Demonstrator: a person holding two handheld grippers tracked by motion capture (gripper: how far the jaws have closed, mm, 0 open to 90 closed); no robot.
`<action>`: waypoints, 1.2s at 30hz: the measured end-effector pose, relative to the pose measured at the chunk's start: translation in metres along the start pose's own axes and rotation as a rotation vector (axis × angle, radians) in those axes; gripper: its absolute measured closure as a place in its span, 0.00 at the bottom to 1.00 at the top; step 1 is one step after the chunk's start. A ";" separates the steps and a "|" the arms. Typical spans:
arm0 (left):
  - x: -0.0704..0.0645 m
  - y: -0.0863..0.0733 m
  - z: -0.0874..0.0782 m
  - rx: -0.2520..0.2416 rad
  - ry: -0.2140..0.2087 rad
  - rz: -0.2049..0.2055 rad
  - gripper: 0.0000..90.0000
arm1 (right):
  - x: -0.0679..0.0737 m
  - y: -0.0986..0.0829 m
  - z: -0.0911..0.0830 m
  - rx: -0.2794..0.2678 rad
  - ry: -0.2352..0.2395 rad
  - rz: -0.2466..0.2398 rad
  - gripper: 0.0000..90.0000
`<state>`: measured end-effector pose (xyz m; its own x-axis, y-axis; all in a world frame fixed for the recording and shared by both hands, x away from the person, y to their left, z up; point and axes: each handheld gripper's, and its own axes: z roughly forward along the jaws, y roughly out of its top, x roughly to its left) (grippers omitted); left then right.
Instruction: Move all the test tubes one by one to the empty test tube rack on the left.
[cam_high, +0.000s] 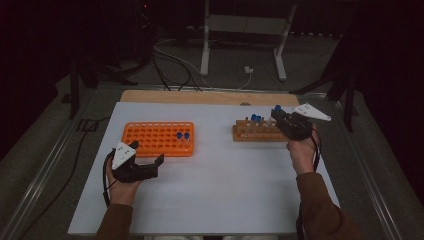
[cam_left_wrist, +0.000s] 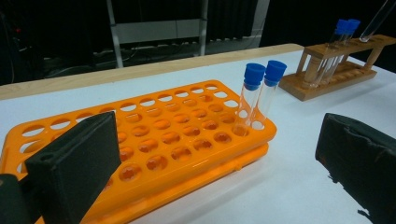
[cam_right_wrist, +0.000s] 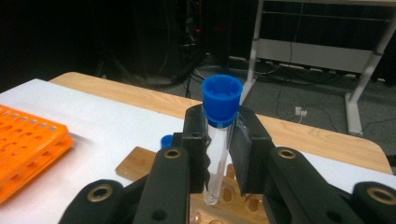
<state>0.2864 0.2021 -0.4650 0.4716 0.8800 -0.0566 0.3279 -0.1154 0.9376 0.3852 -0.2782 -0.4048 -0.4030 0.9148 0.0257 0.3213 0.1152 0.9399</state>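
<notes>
Upright, the clear blue-capped tube (cam_right_wrist: 219, 140) sits pinched in the right hand-held gripper (cam_right_wrist: 219, 154).

The right claw (cam_right_wrist: 219, 154) hides the middle of the blue-capped tube (cam_right_wrist: 221, 100), whose foot is blurred.

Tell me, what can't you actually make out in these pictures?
- Wooden rack: its right end in the high view, covered by the right gripper.
- Gripped tube: in the right gripper view, too close to tell whether its tip touches the rack.
- Orange rack: its near corner in the left gripper view, behind the left gripper.
</notes>
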 end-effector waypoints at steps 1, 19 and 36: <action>0.000 0.000 0.000 0.000 0.000 0.001 0.01 | 0.001 0.000 -0.001 0.002 0.003 -0.002 0.85; -0.005 0.001 0.002 0.007 -0.012 0.008 0.01 | 0.025 -0.013 -0.004 0.040 0.104 -0.011 0.85; -0.025 0.010 0.009 0.018 -0.069 0.039 0.01 | 0.065 -0.024 0.005 0.074 0.255 -0.011 0.85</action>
<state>0.2849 0.1749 -0.4574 0.5395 0.8408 -0.0442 0.3228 -0.1580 0.9332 0.3553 -0.2200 -0.4270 -0.6067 0.7874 0.1092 0.3738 0.1613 0.9134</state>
